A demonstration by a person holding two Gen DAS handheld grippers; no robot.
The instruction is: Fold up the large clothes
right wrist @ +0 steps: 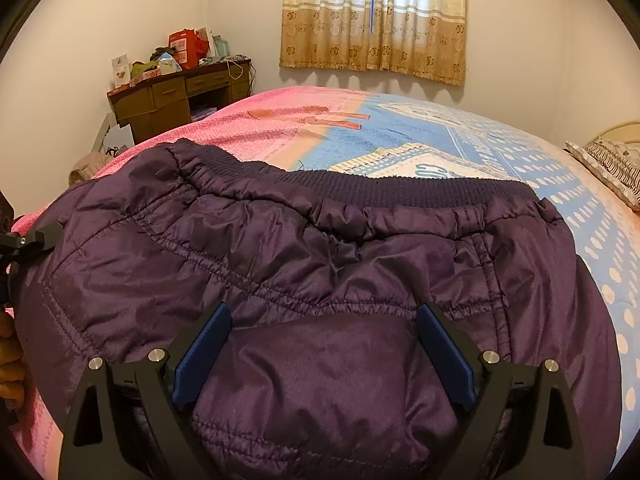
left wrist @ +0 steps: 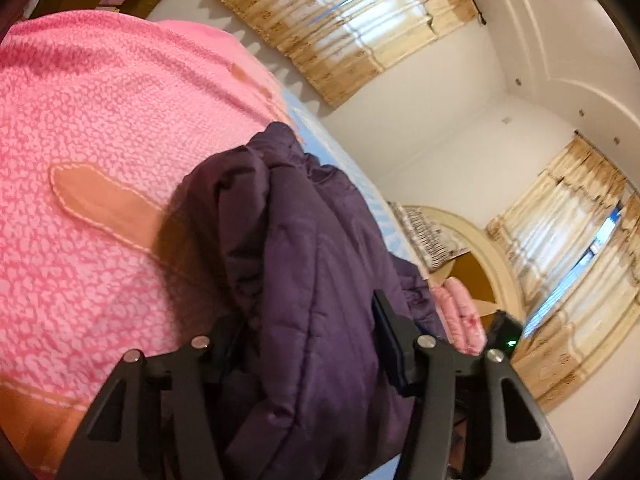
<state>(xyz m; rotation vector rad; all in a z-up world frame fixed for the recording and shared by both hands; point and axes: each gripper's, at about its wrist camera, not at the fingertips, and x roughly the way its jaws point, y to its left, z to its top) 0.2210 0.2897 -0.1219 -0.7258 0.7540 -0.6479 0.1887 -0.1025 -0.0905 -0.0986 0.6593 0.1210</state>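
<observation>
A dark purple quilted jacket (right wrist: pixel 320 248) lies on the bed, its ribbed hem (right wrist: pixel 400 188) at the far side. My right gripper (right wrist: pixel 324 310) hovers low over the near part. Its blue pads (right wrist: pixel 202 356) stand wide apart with a puffed fold between them, and their inner faces are bare, so it is open. In the left wrist view a thick bunch of the jacket (left wrist: pixel 304 264) fills my left gripper (left wrist: pixel 308 312). Both fingers (left wrist: pixel 390 328) press into the fabric. The left gripper's black frame (right wrist: pixel 28 240) shows at the jacket's left edge, with a hand (right wrist: pixel 10 368) below it.
The bed cover is pink (left wrist: pixel 100 120) on one half and blue with white patterns (right wrist: pixel 500 152) on the other. A cluttered wooden desk (right wrist: pixel 176 92) stands in the far left corner. A striped pillow (right wrist: pixel 612 168) and headboard sit at the right. Curtained windows (right wrist: pixel 376 16) are behind.
</observation>
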